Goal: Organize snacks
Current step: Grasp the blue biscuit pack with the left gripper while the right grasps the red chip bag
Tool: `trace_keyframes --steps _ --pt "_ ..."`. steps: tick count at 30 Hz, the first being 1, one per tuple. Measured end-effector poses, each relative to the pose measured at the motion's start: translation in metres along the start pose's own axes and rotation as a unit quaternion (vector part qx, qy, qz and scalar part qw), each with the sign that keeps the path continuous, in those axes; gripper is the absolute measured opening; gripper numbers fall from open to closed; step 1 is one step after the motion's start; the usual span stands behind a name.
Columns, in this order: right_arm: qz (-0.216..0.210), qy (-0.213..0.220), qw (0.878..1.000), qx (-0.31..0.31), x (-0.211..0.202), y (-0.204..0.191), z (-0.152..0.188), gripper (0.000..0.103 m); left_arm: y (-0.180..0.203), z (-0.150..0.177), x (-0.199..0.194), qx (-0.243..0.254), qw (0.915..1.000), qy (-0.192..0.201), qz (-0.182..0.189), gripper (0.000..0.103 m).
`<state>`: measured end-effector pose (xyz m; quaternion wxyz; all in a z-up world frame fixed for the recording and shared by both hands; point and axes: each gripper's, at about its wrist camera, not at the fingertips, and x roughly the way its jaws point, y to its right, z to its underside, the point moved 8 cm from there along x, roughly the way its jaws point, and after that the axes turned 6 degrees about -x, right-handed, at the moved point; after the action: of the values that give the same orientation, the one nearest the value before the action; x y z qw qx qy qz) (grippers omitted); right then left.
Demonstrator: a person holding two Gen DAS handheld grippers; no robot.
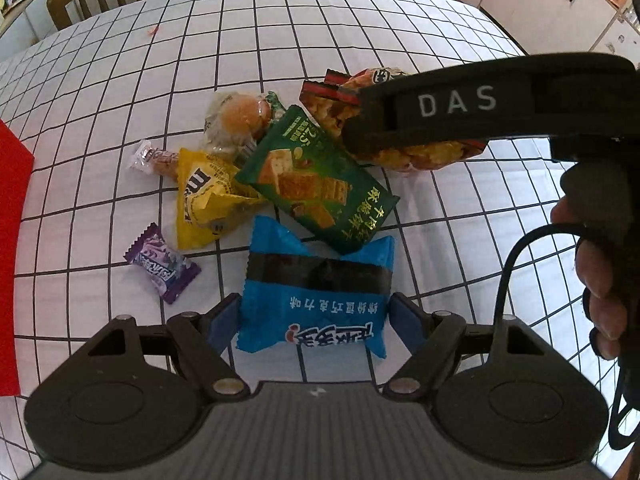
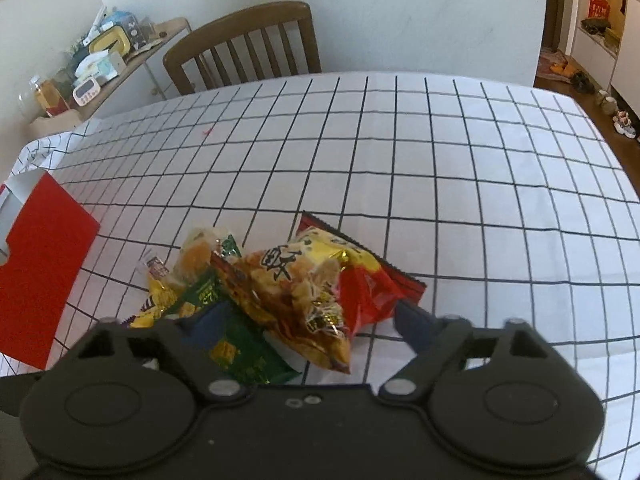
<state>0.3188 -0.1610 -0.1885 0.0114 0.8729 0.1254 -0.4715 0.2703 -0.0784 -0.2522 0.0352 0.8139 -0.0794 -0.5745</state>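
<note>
On a white tablecloth (image 2: 440,168) w/ black grid lines lies a small heap of snacks. Left gripper (image 1: 314,320) sits low over the blue packet (image 1: 316,296), which lies between its two blue-padded fingers (image 1: 222,320); fingers spread, pads just beside the packet's edges, can't tell if they actually touch. Packet's near end is cut off behind the gripper body. Beyond it: green biscuit pack (image 1: 316,184) partly overlapping the blue one, yellow pack (image 1: 204,200) tucked under the green, purple candy (image 1: 162,264) apart to the left, a clear-wrapped bun (image 1: 236,120) and a small clear-wrapped sweet (image 1: 150,156), both partly hidden.

Right gripper (image 2: 304,320) straddles the red-and-yellow cracker bag (image 2: 312,280); fingers apart, right pad (image 2: 412,320) close to the bag's red edge, left pad mostly hidden by the green pack, so contact unclear. In the left view its black body covers most of that bag, and a hand (image 1: 592,264) holds its grip at frame edge.

Red box (image 2: 36,272) sits left, cut off. Wooden chair (image 2: 248,48) at far side.
</note>
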Motion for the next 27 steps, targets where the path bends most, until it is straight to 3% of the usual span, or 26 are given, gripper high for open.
trace_keyframes --steps 3,5,10,13,27 --pt "-0.008 0.001 1.0 0.005 0.0 0.0 0.0 0.071 0.002 -0.002 0.0 0.003 1.0 0.003 0.0 0.072" --pt "-0.007 0.005 1.0 0.0 -0.001 0.0 0.0 0.067 0.003 -0.003 -0.001 0.005 1.0 0.008 -0.004 0.061" --pt "-0.007 0.017 1.0 -0.002 -0.007 0.0 0.0 0.057 0.001 0.0 -0.008 0.008 0.9998 0.016 -0.005 0.052" --pt "-0.01 0.024 1.0 0.001 -0.014 0.002 0.001 0.05 -0.002 0.001 -0.011 -0.002 0.9998 0.02 0.0 0.051" --pt "-0.026 0.059 0.998 -0.002 -0.077 -0.011 0.015 0.049 -0.025 0.024 -0.086 -0.034 0.9975 0.057 0.025 0.05"
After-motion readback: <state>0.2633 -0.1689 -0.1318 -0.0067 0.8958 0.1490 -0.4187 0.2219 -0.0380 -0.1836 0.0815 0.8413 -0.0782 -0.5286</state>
